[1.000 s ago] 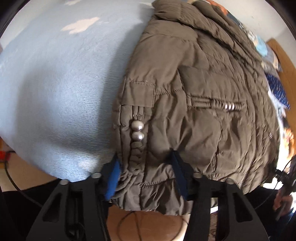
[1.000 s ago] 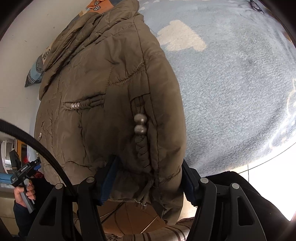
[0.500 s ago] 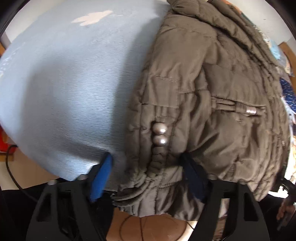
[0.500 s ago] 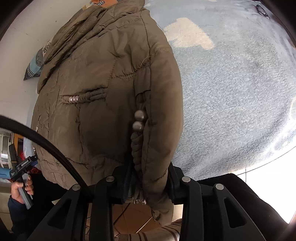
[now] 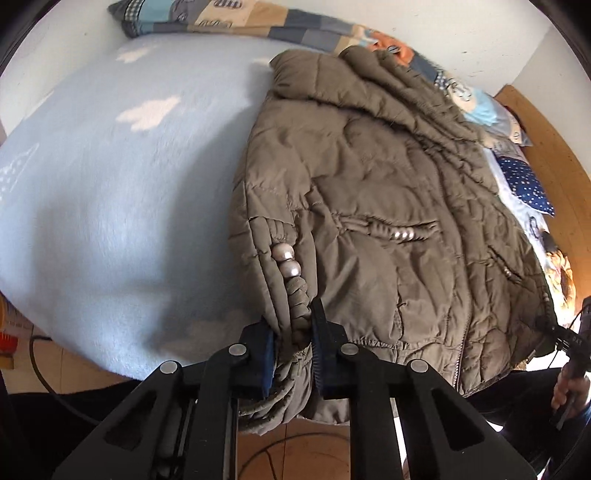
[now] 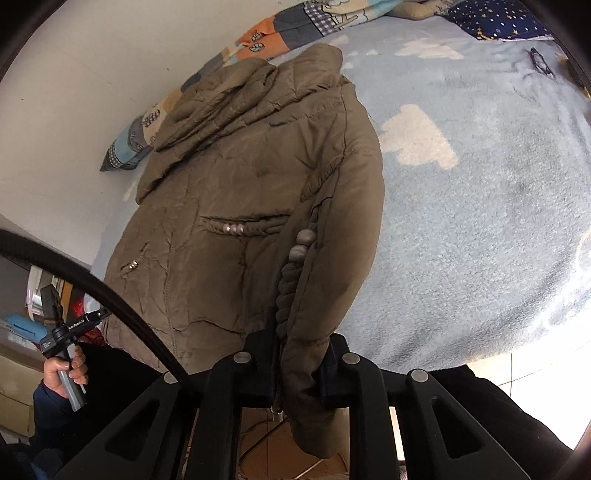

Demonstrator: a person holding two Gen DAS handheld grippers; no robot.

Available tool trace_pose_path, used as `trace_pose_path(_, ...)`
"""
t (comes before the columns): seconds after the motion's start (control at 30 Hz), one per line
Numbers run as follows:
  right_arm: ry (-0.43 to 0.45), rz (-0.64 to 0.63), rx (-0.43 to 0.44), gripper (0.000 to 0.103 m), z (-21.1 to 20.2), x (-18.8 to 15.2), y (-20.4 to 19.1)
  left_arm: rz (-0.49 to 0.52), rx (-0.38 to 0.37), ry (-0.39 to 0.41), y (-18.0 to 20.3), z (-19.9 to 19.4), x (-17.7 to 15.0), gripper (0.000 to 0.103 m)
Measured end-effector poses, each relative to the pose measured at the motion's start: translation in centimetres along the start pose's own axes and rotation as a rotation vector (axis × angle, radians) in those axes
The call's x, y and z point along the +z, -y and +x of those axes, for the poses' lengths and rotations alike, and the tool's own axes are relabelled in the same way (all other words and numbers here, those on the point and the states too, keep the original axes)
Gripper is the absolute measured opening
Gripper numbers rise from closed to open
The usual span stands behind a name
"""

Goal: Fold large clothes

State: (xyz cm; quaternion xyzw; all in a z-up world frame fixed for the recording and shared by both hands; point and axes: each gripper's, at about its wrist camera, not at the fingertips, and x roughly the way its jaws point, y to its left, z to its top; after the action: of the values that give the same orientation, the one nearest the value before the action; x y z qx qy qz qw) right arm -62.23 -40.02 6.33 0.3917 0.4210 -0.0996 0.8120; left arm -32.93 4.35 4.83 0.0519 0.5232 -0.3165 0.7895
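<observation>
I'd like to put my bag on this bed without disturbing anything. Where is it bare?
The blue blanket is bare beside the brown jacket, out to the bed's edge. It is crowded along the wall, where the patchwork quilt lies, and a pair of glasses sits far off.

Jacket point(image 5: 369, 221) lies on blanket point(image 5: 110, 206), quilt point(image 5: 229, 22) behind

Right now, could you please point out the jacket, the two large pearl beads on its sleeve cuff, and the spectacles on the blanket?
jacket point(image 5: 388, 192): left wrist view, chest panel.
pearl beads point(image 5: 286, 260): left wrist view, between the pair, on the cuff.
spectacles point(image 6: 541, 62): right wrist view, dark frame on the blanket.
</observation>
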Motion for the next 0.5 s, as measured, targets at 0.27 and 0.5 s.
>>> trace_pose_path(0.27, -0.066, 0.031, -0.041, 0.019, 1.8, 0.4, 0.5, 0.016, 0.054, -0.085, -0.5, 3.2, 0.0, 0.016)
trace_pose_path(0.5, -0.134, 0.094, -0.101, 0.034, 2.8, 0.3, 2.3, -0.030, 0.082, -0.141, -1.0, 5.9, 1.0, 0.028)
